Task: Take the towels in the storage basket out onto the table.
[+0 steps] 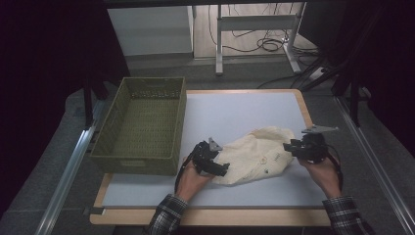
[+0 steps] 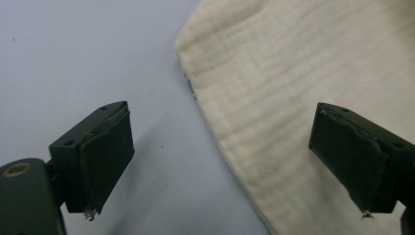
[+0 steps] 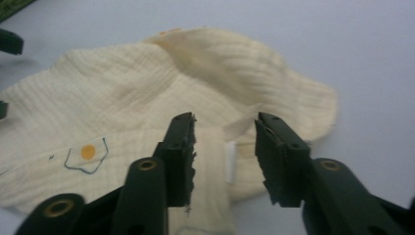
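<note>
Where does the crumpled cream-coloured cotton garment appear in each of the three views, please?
High view: the crumpled cream-coloured cotton garment lies centre-right on the white table top, between both grippers.
Left gripper view: it covers the right half.
Right gripper view: it spreads across the centre and left.
Shared landmark: the white table top.

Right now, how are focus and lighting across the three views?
High view: dim, dark at both sides, the white table evenly lit, the cream cloth clear. Left gripper view: cloth weave sharp, soft shadow beside one jaw. Right gripper view: slightly soft, the egg print readable.
</note>
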Tool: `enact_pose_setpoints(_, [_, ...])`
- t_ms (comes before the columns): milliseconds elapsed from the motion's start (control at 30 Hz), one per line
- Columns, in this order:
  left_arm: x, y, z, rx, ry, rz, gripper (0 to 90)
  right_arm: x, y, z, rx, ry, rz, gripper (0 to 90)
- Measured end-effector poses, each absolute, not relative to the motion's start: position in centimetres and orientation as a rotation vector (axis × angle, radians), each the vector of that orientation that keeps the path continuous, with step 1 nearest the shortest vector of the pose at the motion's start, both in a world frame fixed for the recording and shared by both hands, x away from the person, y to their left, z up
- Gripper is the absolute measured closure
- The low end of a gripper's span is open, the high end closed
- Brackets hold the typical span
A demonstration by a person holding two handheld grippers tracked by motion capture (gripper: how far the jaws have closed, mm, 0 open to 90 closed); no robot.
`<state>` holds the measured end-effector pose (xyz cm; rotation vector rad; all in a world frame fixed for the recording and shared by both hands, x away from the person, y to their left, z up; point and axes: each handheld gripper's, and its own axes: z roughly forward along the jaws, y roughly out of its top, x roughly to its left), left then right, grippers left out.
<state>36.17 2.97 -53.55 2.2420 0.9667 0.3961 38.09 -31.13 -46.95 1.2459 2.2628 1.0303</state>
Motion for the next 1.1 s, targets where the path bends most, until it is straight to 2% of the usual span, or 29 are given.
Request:
enact_pose_setpoints(67, [36.4,3.1,-53.9,2.204,0.995,0.346,8.7,38.7,-30.3,-47.9,1.249,2.288,0.997,52.4])
enact_pose_setpoints(133, [36.4,3.2,-54.1,2.183,0.994,0.347,8.5,39.3,-29.7,-49.0,1.265,2.310,0.930,53.4])
enact_pose_setpoints(267, [36.2,3.2,-54.3,2.168,1.003,0.360,8.6,39.0,-29.3,-50.5,1.256,2.362,0.860,81.4])
enact_pose_setpoints(367, [36.2,3.2,-54.3,2.166,1.005,0.358,8.6,37.6,-29.6,-49.9,1.227,2.347,0.884,86.2])
enact_pose_setpoints(567, [36.2,3.2,-54.3,2.161,1.007,0.356,8.6,32.8,-32.3,-47.5,1.193,2.277,1.029,83.8])
enact_pose_setpoints(800, [36.2,3.3,-54.3,2.166,1.001,0.359,8.6,27.3,-35.7,-47.3,1.241,2.256,1.034,66.8])
enact_pose_setpoints(933, [36.2,3.3,-54.3,2.166,1.000,0.360,8.5,26.4,-37.4,-46.2,1.264,2.214,1.028,64.3])
enact_pose_setpoints(1100, [36.2,3.3,-54.3,2.165,0.999,0.360,8.5,27.9,-37.5,-45.6,1.278,2.188,1.060,61.6])
